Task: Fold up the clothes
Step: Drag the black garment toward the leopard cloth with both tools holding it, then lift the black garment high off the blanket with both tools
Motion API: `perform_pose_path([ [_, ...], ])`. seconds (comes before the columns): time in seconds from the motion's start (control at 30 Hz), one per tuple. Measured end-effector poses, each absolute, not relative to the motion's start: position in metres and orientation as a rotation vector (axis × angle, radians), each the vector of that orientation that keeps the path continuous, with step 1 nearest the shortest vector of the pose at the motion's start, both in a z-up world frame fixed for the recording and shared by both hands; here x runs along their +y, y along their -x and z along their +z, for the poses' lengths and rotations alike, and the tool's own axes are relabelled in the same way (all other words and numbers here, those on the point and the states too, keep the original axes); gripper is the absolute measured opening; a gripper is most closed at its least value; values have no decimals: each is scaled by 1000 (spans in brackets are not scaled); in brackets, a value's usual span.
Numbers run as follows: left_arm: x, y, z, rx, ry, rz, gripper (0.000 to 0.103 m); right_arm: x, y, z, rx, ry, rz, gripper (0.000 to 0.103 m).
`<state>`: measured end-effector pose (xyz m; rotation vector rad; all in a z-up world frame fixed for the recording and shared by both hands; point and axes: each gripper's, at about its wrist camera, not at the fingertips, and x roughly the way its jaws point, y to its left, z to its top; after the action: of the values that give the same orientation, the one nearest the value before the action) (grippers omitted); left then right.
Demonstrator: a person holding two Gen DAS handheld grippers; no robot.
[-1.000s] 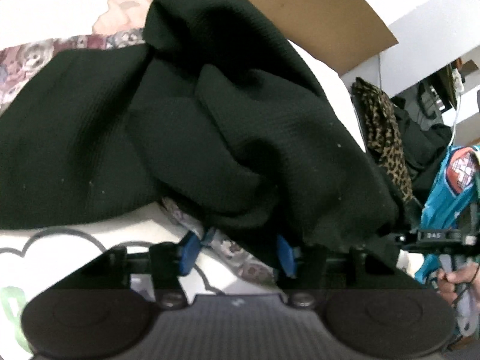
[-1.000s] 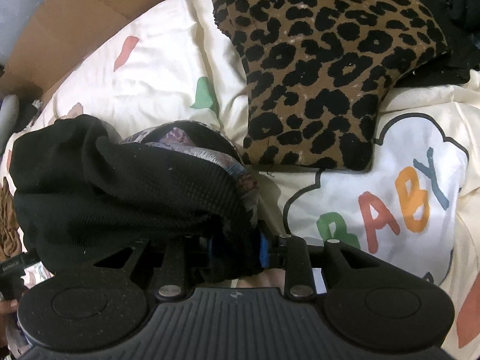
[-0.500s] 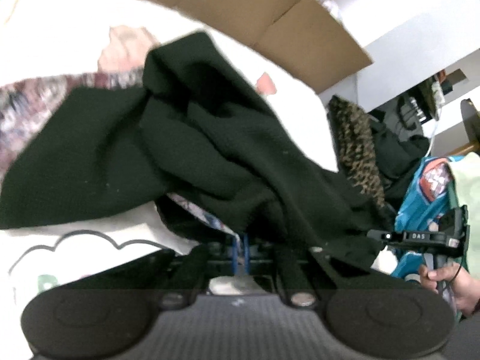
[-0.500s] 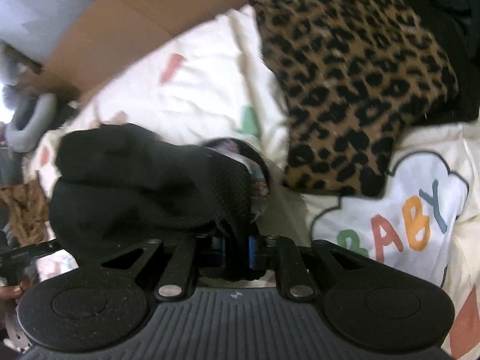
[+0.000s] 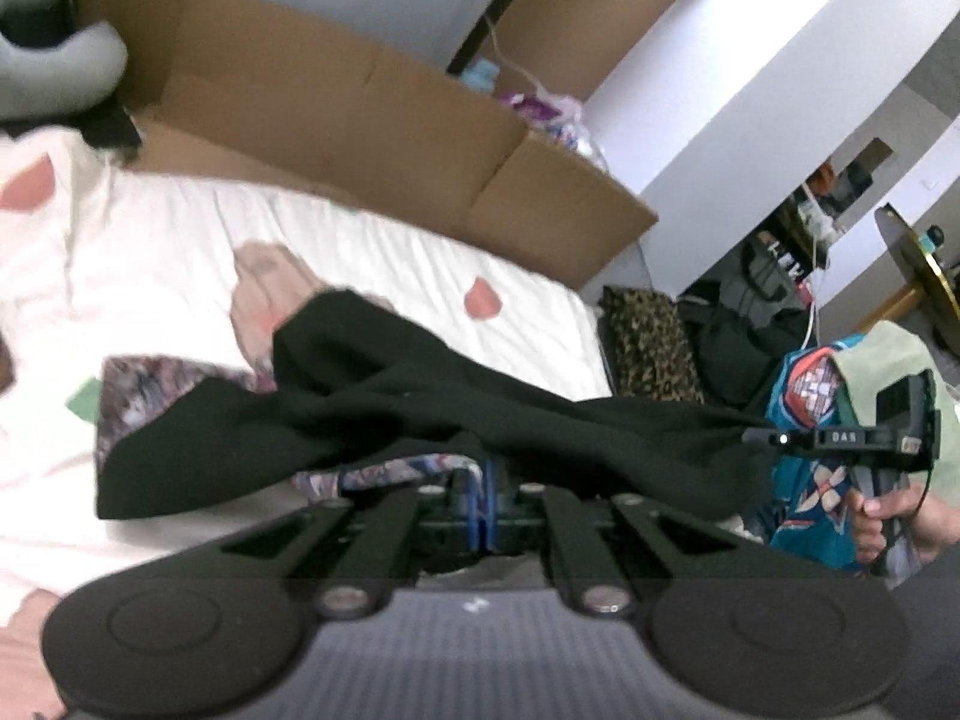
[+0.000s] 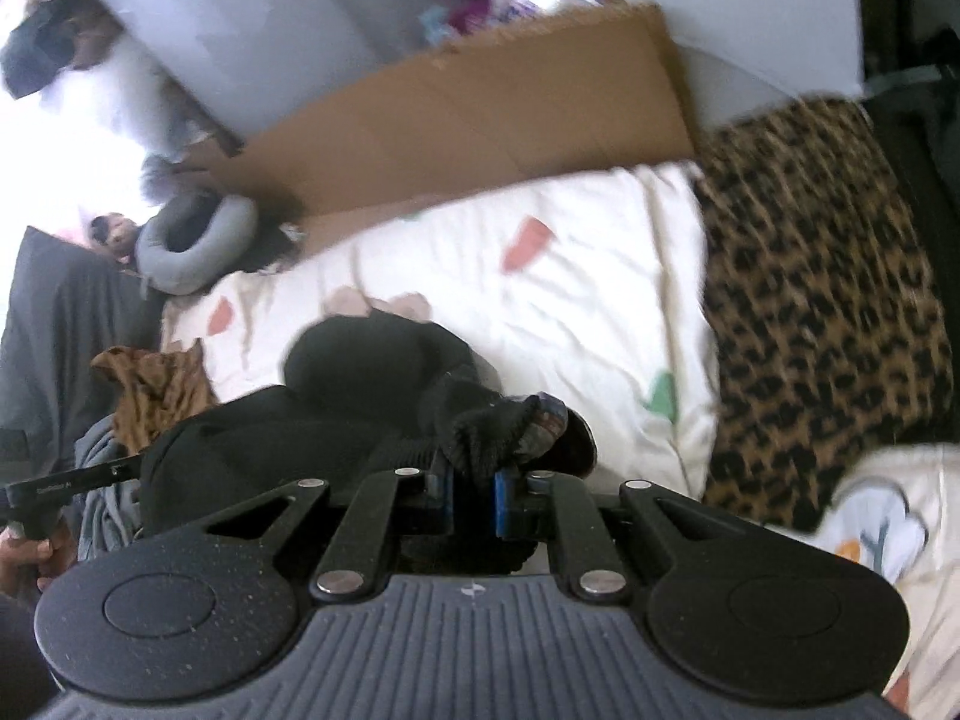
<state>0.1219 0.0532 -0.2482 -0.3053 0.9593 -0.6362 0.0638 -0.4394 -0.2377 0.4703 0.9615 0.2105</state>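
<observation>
Left wrist view: the left claw [image 5: 486, 501] is clenching, its blue pads pressed together on an edge of the black garment [image 5: 420, 414], whose patterned lining is showing just beyond the pads. The garment is hanging stretched from this claw across to the right claw [image 5: 762, 438], which is sitting at the cloth's far right end with a hand [image 5: 894, 516] gripping its handle. The lower left corner of the garment is trailing on the white bedspread [image 5: 390, 252]. A cardboard box [image 5: 372, 120] is standing behind the bed, and a leopard-print cloth [image 5: 651, 342] is lying by its far corner.

Right wrist view: the right claw [image 6: 471, 495] is grasping a bunched fold of the black garment [image 6: 360, 372], with fabric filling the narrow gap between its blue pads. The rest of the garment is draping toward the left claw [image 6: 129, 468] at the picture's left edge. The leopard-print cloth [image 6: 822, 312] is lying on the bedspread [image 6: 570, 312] to the right, apart from the garment.
</observation>
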Motion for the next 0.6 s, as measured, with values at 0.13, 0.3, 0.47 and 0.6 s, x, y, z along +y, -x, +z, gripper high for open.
perform_pose_path([
  [0.13, 68, -108, -216, 903, 301, -628, 2, -427, -73, -206, 923, -438, 262, 11],
  [0.3, 84, -87, -170, 816, 304, -613, 2, -412, -76, -166, 868, -414, 324, 11],
  [0.47, 97, -62, -126, 733, 305, -606, 2, -401, -71, -125, 795, -402, 378, 11],
  [0.6, 105, -46, -90, 654, 310, -597, 2, -394, -65, -90, 730, -389, 417, 11],
])
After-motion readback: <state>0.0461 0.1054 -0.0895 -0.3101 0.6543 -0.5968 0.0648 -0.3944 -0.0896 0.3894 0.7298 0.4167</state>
